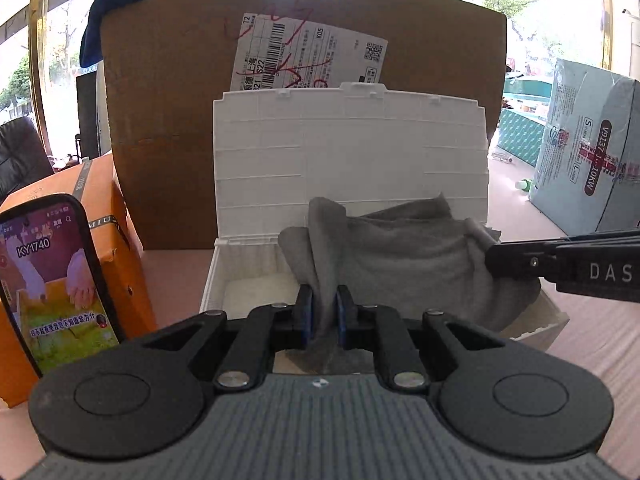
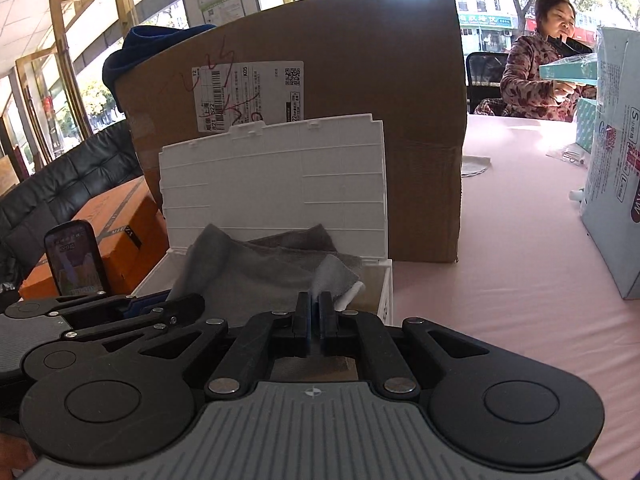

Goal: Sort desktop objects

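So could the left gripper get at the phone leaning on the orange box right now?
Probably not yet: the left gripper is shut on the grey cloth over the white box. The phone itself stands unobstructed.

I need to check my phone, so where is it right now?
The phone stands at the left of both views, leaning against the orange box, left of the white storage box.

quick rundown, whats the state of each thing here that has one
white plastic box: open, lid upright against the cardboard carton
grey cloth: crumpled, draped over the box, pinched at two spots
left claw: shut on the grey cloth
right claw: shut on the grey cloth
phone: screen lit, propped upright
cardboard carton: upright behind the box, shipping label on its face
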